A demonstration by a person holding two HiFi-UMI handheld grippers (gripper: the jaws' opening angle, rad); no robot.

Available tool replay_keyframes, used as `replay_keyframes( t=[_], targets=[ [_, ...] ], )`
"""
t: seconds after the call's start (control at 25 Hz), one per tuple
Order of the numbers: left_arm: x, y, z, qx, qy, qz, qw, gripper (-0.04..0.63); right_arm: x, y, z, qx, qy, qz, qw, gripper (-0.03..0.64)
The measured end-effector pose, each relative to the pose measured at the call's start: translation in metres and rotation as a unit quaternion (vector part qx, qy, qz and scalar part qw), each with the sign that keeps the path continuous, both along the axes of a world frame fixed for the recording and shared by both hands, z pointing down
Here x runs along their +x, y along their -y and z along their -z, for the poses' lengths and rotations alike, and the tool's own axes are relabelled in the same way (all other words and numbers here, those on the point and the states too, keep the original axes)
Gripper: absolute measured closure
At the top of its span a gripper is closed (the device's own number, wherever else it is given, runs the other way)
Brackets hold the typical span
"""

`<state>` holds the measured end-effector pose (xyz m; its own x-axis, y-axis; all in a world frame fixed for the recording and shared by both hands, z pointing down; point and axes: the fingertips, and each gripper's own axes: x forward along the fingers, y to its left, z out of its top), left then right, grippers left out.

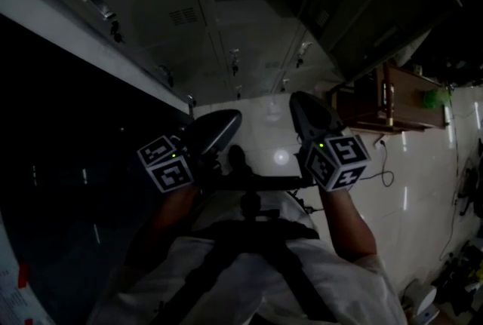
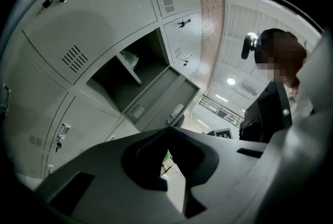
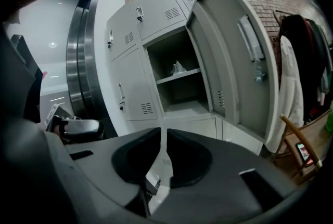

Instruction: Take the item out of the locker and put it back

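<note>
Nearest the lens are the grey plastic jaws of the left gripper (image 2: 167, 130). Their tips are met and nothing is caught between them. The right gripper (image 3: 160, 133) is drawn in too, with only a thin slit between its jaws and nothing in the slit. Both grippers are well apart from the lockers.

Containers: a bank of pale grey metal lockers (image 3: 136, 36) stands at the far side. It has one open compartment (image 3: 182, 93), with its grey door (image 3: 234, 56) swung out to the right. A thin shelf (image 3: 179, 75) splits the compartment. The small crumpled clear item (image 3: 178, 67) sits on that shelf, in the upper half and toward the back. The neighbouring doors are closed, each with a louvred vent.

Pose, from the head view: both grippers are held out in front of a white-shirted torso (image 1: 249, 271) crossed by black straps. They sit side by side and near each other, marker cubes toward the wearer. The right forearm (image 1: 349, 222) is bare and extended. The left arm is too dark to read.

View differences:
- **Right gripper view:** only this view shows a white coat (image 3: 291, 88) hanging at far right, a brown wooden stand (image 3: 297, 140) below it, and a curved steel band (image 3: 80, 46) on the left.
- **Left gripper view:** it looks up at the same compartment from low down, where the item (image 2: 131, 59) is a pale lump on the shelf. It also catches a person in dark clothing (image 2: 270, 108) at the right edge.
- **Head view:** it is too dark to show the item, but it shows the glossy white floor tile (image 1: 423, 188).
</note>
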<state>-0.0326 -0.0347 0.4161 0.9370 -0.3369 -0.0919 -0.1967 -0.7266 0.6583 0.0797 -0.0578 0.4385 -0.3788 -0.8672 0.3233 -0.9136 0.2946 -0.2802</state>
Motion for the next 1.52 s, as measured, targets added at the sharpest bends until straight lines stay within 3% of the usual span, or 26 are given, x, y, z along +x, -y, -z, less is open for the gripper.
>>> replay_keyframes(
  t=[0.4, 0.72, 1.52],
  targets=[
    [0.051, -0.139, -0.016, -0.009, -0.006, 0.035, 0.9993, 0.603, 0.044, -0.131, -0.018, 0.000, -0.008, 0.034, 0.999, 0.574],
    [0.061, -0.217, -0.012, 0.004, -0.008, 0.065, 0.9978, 0.603, 0.053, -0.208, -0.016, 0.005, -0.006, 0.062, 0.998, 0.574],
    [0.031, -0.263, -0.002, 0.005, -0.004, 0.024, 0.9997, 0.603, 0.009, -0.258, 0.000, 0.013, -0.012, 0.048, 0.999, 0.609]
  ],
)
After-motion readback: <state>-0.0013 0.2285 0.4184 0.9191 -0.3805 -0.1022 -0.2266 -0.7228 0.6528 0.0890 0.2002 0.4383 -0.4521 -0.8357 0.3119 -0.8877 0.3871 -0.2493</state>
